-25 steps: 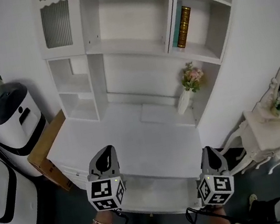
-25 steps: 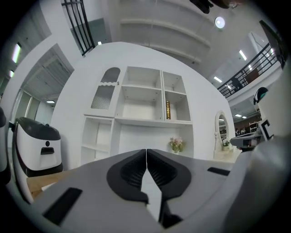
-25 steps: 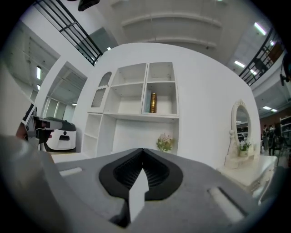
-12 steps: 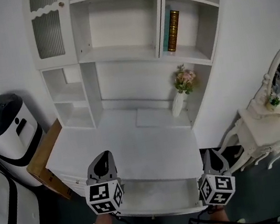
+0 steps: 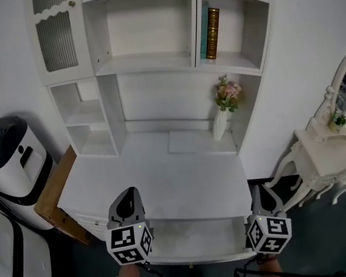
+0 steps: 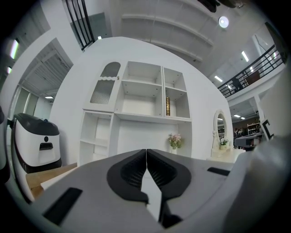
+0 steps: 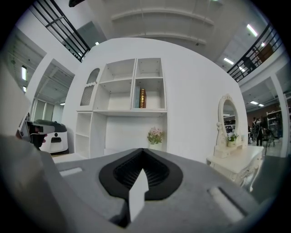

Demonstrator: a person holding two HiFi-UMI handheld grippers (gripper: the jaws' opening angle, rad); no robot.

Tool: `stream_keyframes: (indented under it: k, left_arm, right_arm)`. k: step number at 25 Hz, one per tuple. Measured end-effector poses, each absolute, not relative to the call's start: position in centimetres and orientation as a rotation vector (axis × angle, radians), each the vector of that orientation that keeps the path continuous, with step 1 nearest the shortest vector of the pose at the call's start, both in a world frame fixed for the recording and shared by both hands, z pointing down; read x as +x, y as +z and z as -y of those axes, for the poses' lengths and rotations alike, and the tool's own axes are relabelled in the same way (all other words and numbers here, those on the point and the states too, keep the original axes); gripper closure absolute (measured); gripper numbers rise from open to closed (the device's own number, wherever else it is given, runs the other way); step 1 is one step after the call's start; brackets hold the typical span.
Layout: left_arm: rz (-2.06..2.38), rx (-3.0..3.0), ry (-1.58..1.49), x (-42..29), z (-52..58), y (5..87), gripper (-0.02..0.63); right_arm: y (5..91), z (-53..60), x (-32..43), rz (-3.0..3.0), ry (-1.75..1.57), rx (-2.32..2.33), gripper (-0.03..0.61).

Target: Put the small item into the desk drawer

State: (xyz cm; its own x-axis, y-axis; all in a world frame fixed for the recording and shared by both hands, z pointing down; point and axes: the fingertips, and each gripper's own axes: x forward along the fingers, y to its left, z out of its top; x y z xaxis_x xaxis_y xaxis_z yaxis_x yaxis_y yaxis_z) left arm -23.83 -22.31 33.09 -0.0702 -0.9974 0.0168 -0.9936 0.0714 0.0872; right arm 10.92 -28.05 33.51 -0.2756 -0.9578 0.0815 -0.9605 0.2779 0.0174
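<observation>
— How are the two grippers held?

— The left gripper (image 5: 130, 195) and the right gripper (image 5: 261, 191) are held level, side by side, at the front edge of the white desk (image 5: 167, 181). In each gripper view the jaws are seen pressed together, and nothing is pinched between them.

— Where is the desk drawer found?

— The desk drawer (image 5: 196, 239) is seen pulled out below the desk's front edge, between the two grippers. Its pale floor is laid open to the head view.

— Can the small item be made out?

— It cannot be told which thing is meant. A vase of pink flowers (image 5: 222, 119) is set upright at the back of the desk, and a flat white sheet (image 5: 190, 143) is laid just beside it, on its left. A gold-spined book (image 5: 212, 33) is stood upright on a shelf above the vase. A white machine with a black top (image 5: 8, 155) is stood left of the desk.
</observation>
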Motion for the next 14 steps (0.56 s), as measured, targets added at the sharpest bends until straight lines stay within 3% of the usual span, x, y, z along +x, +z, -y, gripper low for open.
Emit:
stream_keyframes:
  k: [14]
  left_arm:
    - [2.228, 2.068, -0.069, -24.1, 22.8, 34.5, 0.606]
  right_arm:
    - [34.5, 28.5, 9.8, 2.461, 0.086, 1.782, 0.574]
